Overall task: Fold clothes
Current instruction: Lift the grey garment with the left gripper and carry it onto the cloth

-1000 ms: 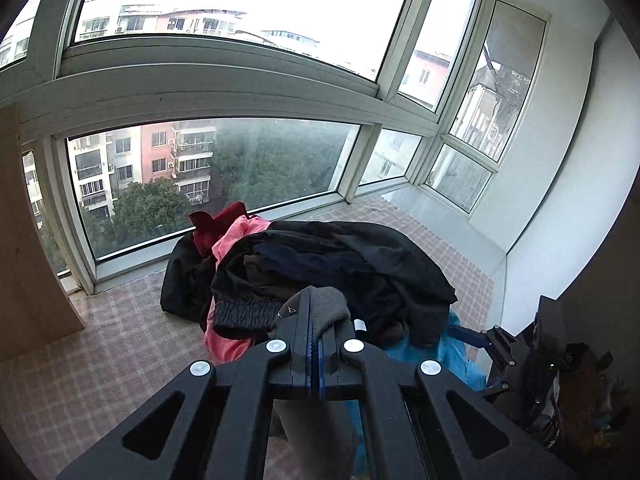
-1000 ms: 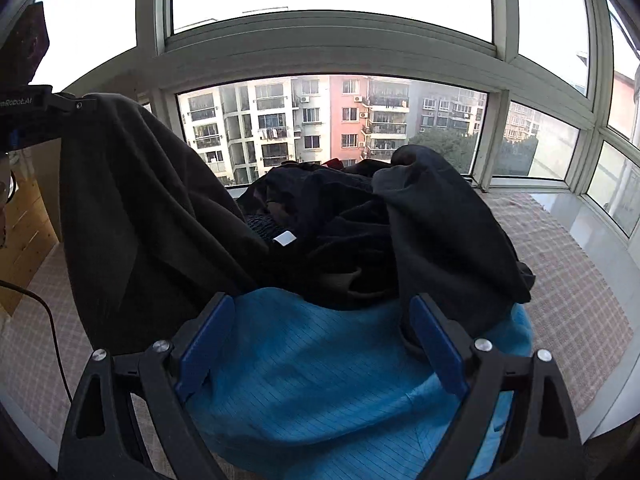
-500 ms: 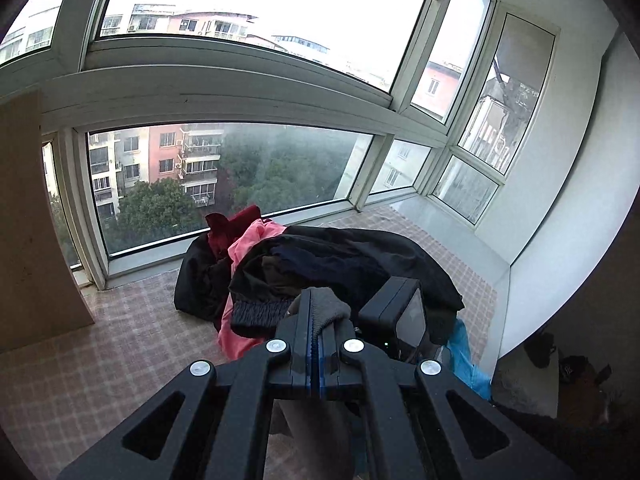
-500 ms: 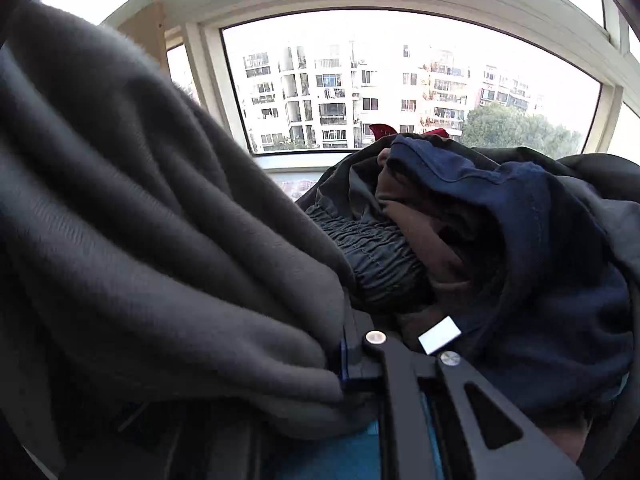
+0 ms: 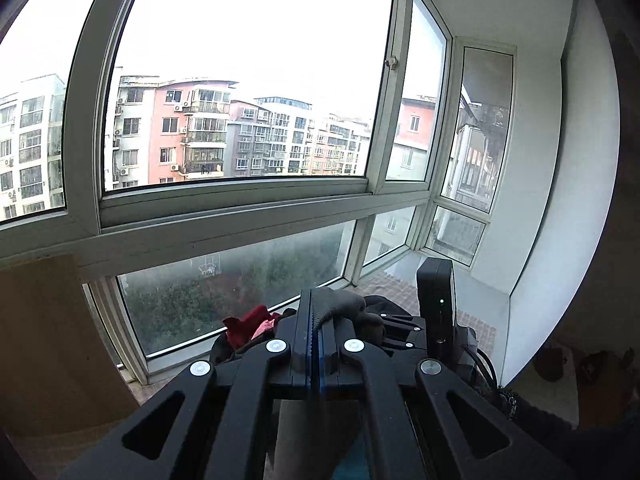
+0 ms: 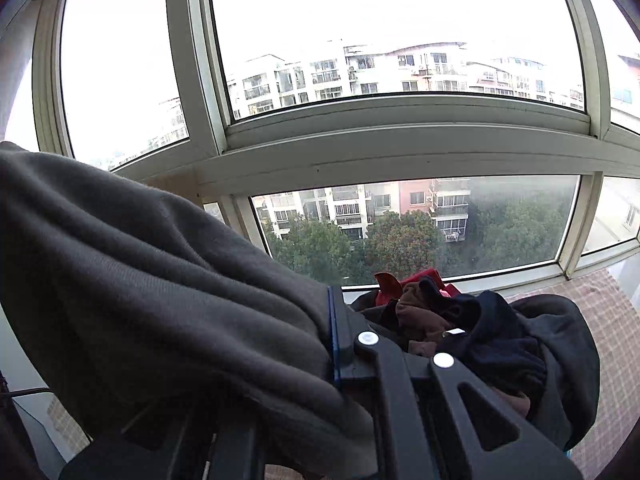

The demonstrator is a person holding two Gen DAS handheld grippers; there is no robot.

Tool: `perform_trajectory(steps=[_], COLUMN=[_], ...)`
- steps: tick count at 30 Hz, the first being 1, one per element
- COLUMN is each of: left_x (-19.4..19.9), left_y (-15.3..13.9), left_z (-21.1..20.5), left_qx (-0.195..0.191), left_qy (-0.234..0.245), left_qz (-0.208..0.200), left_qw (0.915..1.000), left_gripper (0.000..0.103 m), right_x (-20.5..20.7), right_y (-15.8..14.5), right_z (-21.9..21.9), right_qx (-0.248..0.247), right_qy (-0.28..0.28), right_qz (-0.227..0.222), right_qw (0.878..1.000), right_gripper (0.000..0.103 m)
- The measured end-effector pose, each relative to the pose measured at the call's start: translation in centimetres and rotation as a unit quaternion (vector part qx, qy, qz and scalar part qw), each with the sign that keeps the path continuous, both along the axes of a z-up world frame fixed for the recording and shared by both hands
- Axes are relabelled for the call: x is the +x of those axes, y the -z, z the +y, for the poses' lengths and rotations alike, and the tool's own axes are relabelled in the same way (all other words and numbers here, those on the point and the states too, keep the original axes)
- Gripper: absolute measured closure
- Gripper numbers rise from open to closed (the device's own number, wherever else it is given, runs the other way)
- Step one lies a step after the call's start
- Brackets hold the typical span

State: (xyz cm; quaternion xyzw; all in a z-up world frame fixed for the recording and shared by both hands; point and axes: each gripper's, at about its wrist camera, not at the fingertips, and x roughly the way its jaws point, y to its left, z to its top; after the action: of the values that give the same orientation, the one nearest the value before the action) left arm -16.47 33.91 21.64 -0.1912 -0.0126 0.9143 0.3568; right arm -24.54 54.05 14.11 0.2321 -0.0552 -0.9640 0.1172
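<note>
- Both grippers have risen since a second ago: the wrist views then looked down on the heap, and now they take in mostly window [image 5: 240,92] and sky, with the heap low in each view.
- The grey garment [image 6: 152,280] has come up off the heap with them; it hangs from both grippers in thick, soft folds, a matte fleece-like knit with a ribbed hem at the left grip.
- The pile of clothes [image 6: 500,344] lies on the checked surface [image 6: 612,312] along its window edge: dark jackets, a navy piece, a brown one, red and pink cloth at the back, all rumpled and overlapping.
- The right gripper [image 6: 334,336] is clamped on a bunched edge of the garment, blue pad against the cloth; its other finger is buried under the fabric.
- The left gripper [image 5: 318,344] is closed tight, a ribbed tuft of the same garment squeezed out above its tips.
- I judge this the lift-and-spread step: the garment is clear of the heap but crumpled. The next move calls for drawing the grippers apart to stretch it flat, then laying it on bare surface beside the pile.
</note>
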Motion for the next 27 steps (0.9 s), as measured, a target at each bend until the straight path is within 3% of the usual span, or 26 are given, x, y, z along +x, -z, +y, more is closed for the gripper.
perform_trajectory(steps=[5,9,15,20,23,26,27], left_x=[1.8,3.5,5.2,6.9,9.4,11.5,12.1], left_y=[-6.5,-9.7,-7.9,-4.8,-3.4,-0.3,1.1], left_z=[-2.1,-4.9,-11.4,-18.5,-23.1,-28.2,-29.8], left_qx=[0.014,0.020,-0.023,-0.038,-0.058,-0.078,-0.089], left_qy=[-0.023,-0.048,-0.122,-0.182,-0.208,-0.226,-0.233], left_qz=[0.059,0.078,0.057,0.024,0.019,-0.010,-0.023], left_qw=[0.9979,0.9956,0.9906,0.9823,0.9761,0.9709,0.9680], left_gripper=[0.102,0.102,0.102,0.102,0.102,0.102,0.100], right_x=[2.5,3.3,1.3,0.5,2.0,3.5,4.2], right_y=[-8.8,-12.3,-9.9,-6.8,-4.5,-0.7,1.1], right_z=[0.5,-2.5,-10.6,-20.2,-26.0,-31.4,-32.5], right_qx=[-0.013,0.011,0.012,0.031,0.049,0.052,0.061], right_qy=[-0.018,-0.051,-0.136,-0.188,-0.227,-0.275,-0.290], right_qz=[0.071,0.088,0.031,-0.007,-0.021,-0.074,-0.097], right_qw=[0.997,0.995,0.990,0.982,0.972,0.957,0.950], right_gripper=[0.097,0.097,0.097,0.097,0.096,0.094,0.087])
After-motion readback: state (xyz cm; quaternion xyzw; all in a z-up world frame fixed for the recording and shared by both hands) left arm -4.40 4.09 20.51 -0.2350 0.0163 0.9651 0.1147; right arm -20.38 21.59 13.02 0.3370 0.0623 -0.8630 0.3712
